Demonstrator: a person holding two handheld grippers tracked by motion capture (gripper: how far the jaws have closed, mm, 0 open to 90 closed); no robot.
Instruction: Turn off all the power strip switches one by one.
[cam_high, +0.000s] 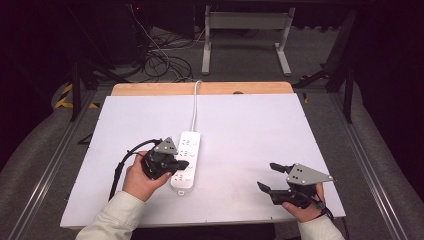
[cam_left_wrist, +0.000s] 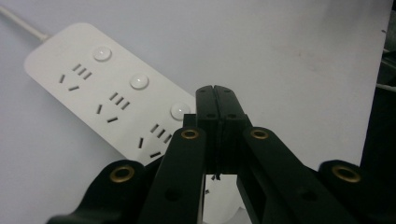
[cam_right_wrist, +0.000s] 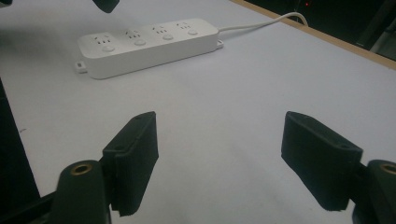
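Left gripper (cam_left_wrist: 215, 89) fingers clenched empty over power strip (cam_left_wrist: 109, 88) switch; off-centre press may slide it. Right gripper (cam_right_wrist: 224, 156) released.

Power strip (cam_high: 186, 160) white, white round buttons, dark socket slots, white cord (cam_high: 195, 107). Counter (cam_high: 250, 145) top white, far edge bare wood. My left hand-held gripper (cam_left_wrist: 215, 91) black with brass rivets; right hand-held gripper (cam_right_wrist: 233, 158) black, grey plate on top. My sleeves (cam_high: 112, 220) cream.
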